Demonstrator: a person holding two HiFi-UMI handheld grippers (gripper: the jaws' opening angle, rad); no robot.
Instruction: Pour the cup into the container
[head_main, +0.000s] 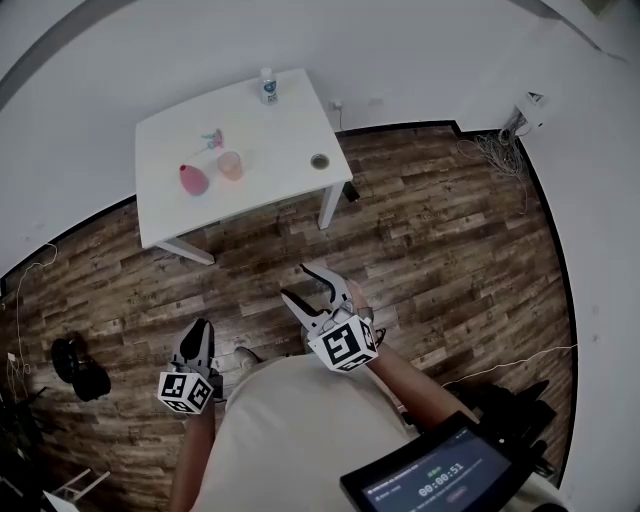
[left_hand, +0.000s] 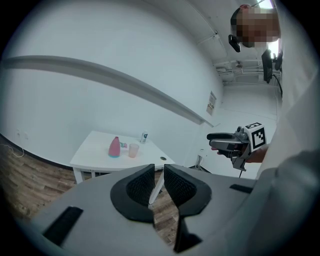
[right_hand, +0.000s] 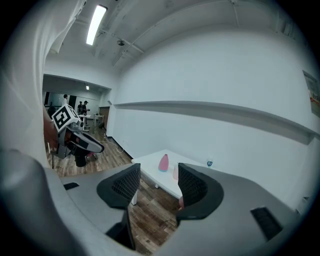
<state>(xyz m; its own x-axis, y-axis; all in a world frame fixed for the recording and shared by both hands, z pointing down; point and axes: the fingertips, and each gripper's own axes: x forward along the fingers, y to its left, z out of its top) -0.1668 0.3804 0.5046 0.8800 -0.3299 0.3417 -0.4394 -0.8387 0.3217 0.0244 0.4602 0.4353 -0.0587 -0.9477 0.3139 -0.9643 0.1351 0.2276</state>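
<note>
A pair of dark shoes (head_main: 78, 365) lay on the wood floor (head_main: 440, 250), well to the left of the table (head_main: 280, 135) and nearer the person than its front edge. The left gripper (head_main: 200, 326) was held well short of the table's front edge, its jaws only narrowly apart with nothing between them. Bare floor lay open between it and the table legs. On the table's left half stood a pink container (head_main: 193, 180), set in from the front edge. A small pink and teal thing (head_main: 211, 138) lay behind it, and the cup (head_main: 231, 165) stood just beside the container on its right, both well clear of any edge. A small bottle (head_main: 267, 86) stood close to the table's far edge, by the white wall. A dark round thing (head_main: 319, 160) lay close to the table's right edge. The right gripper (head_main: 297, 282) was also held off the table's front, below its right corner, with open floor between; its jaws stood moderately apart and empty. Right of the table the floor was open as far as the wall, where a tangle of cables (head_main: 490, 150) lay. A dark screen (head_main: 440, 475) sat nearest the person, far from the table's right corner. In count: one table, one container, one cup, one small bottle, one round thing, one pink and teal thing, two grippers and two shoes.
</note>
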